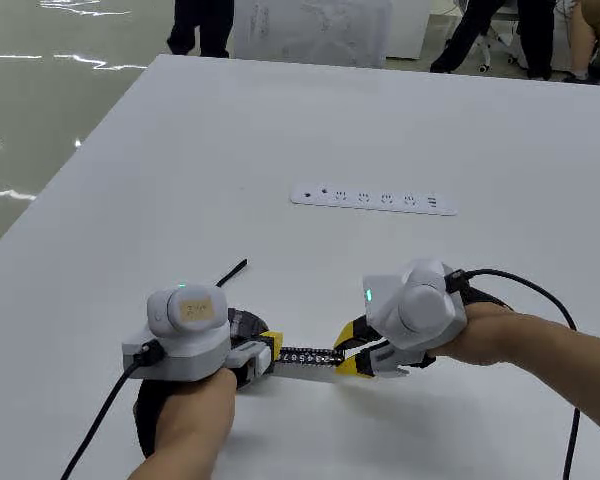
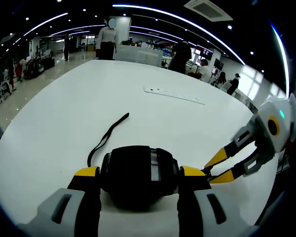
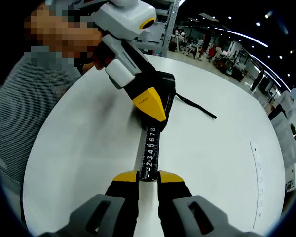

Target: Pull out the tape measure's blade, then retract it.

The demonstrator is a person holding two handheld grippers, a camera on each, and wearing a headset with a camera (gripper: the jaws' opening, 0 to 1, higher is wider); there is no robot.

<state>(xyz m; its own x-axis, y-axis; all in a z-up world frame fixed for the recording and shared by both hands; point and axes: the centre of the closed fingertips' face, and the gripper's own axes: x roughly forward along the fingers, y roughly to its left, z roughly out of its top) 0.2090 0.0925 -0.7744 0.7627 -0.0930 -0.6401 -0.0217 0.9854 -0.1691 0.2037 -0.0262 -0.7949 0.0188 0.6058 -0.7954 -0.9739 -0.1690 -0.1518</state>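
A black tape measure case (image 2: 138, 174) lies on the white table, clamped between the yellow-tipped fingers of my left gripper (image 2: 138, 173). In the head view the left gripper (image 1: 252, 352) sits at the lower left over the case (image 1: 246, 325). A short length of blade (image 3: 150, 150) with printed numbers runs from the case (image 3: 163, 89) to my right gripper (image 3: 148, 176), which is shut on the blade's end. The head view shows that blade (image 1: 308, 356) stretched between both grippers, the right gripper (image 1: 352, 358) to its right. A black wrist strap (image 2: 106, 136) trails from the case.
A white power strip (image 1: 372, 198) lies farther back on the table (image 1: 280, 150). Cables run from both grippers toward the near edge. People stand beyond the table's far end. The table's left edge drops to a glossy floor.
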